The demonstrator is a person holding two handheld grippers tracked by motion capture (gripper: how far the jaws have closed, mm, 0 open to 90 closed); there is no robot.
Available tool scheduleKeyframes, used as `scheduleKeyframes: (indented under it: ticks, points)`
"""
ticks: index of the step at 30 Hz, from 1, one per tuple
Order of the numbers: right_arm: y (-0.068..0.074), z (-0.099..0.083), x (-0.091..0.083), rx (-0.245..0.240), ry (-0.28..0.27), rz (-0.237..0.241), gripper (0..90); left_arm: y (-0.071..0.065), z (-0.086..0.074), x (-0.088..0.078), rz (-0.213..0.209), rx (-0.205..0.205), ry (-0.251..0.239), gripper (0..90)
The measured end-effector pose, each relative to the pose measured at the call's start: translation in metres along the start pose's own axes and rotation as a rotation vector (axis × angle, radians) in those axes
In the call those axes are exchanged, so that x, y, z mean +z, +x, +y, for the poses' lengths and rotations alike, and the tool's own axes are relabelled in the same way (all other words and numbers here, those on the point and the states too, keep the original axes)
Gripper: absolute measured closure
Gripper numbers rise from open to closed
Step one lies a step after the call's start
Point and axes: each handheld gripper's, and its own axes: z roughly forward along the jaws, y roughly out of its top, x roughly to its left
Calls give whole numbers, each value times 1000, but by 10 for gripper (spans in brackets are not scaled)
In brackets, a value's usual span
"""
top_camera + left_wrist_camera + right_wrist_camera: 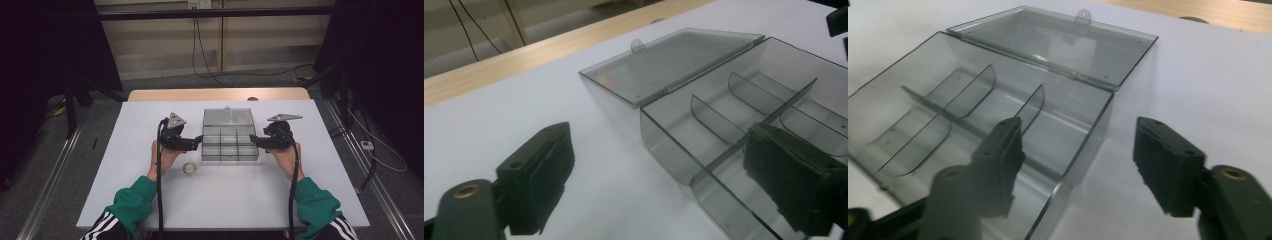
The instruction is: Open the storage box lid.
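A clear grey compartment box (230,159) lies on the white table (145,120), its lid (227,117) folded flat behind it. The dividers inside separate several empty cells. My left gripper (199,141) is at the box's left side. In the left gripper view the left gripper (659,150) stands open astride the box's left wall (674,145), pads off it. My right gripper (252,140) is at the box's right side. It is open too (1080,132), one jaw over the box's inside and one outside its right wall (1088,150). The lid (669,60) (1058,45) rests on the table.
A small beaded ring (189,169) lies on the table in front of the box's left corner, near my left hand. A wooden strip (215,94) runs along the table's far edge. Cables trail back from both grippers along the green sleeves.
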Motion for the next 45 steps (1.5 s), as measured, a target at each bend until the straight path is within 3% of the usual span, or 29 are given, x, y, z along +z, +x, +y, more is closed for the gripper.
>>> scheduleKeyframes:
  ticks: [11, 17, 21, 30, 45]
  points:
    - [15, -21, -36, -42, 7, 76, 69, -12, -15, -27, -4, 42, 37, 28]
    - [18, -39, -54, -48, 25, 103, 8, -17, -23, -39, -12, 44, 60, 2]
    - [21, -50, -63, -56, 29, 113, 0, -20, -29, -45, -6, 63, 79, 1]
    - [29, -66, -73, -85, 52, 126, 0, -18, -40, -58, 6, 57, 106, 0]
    - [33, -81, -83, -91, 65, 139, 0, -15, -38, -58, -2, 61, 106, 0]
